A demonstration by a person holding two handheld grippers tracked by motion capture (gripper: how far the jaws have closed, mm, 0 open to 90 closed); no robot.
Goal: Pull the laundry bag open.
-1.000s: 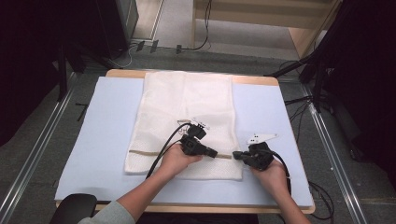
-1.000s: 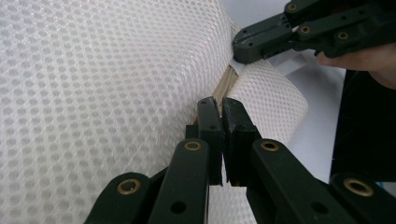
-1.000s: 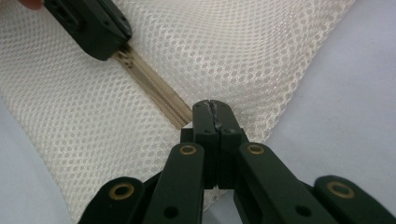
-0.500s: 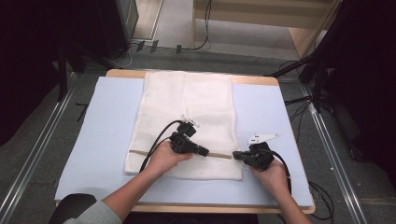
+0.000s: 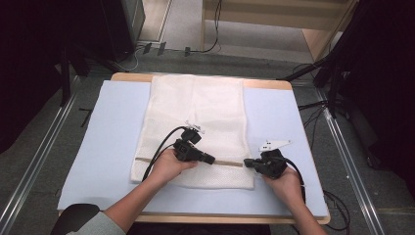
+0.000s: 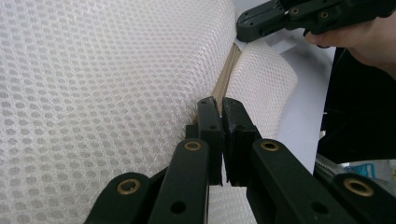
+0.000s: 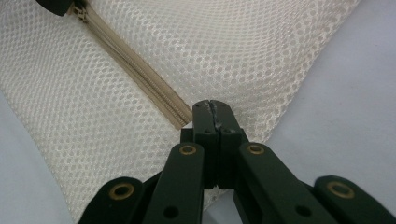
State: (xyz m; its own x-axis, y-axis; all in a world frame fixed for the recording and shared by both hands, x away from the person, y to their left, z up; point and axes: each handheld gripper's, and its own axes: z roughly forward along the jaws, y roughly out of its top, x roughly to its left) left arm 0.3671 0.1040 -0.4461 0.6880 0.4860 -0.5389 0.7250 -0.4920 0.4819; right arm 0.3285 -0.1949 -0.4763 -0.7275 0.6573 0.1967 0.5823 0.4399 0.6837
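A white mesh bag (image 5: pixel 195 107) lies flat on the blue mat (image 5: pixel 103 132), with a beige zipper (image 5: pixel 229 163) running across its near end. My left gripper (image 5: pixel 211 159) points right along the zipper, shut on the zipper pull (image 7: pixel 79 13). In the left gripper view the jaws (image 6: pixel 219 106) stand almost together over the zipper (image 6: pixel 226 70). My right gripper (image 5: pixel 247 163) is shut on the bag's edge at the zipper's right end, its jaws (image 7: pixel 215 106) pressed together beside the zipper (image 7: pixel 135 70).
The mat covers a wooden table (image 5: pixel 274 84). Bare mat lies left and right of the bag. Cables (image 5: pixel 313 105) trail on the floor around the table, and metal rails (image 5: pixel 39 161) run along both sides.
My left gripper has slid leftward along the zipper line, away from the right gripper. The right gripper has stayed put at the bag's edge.
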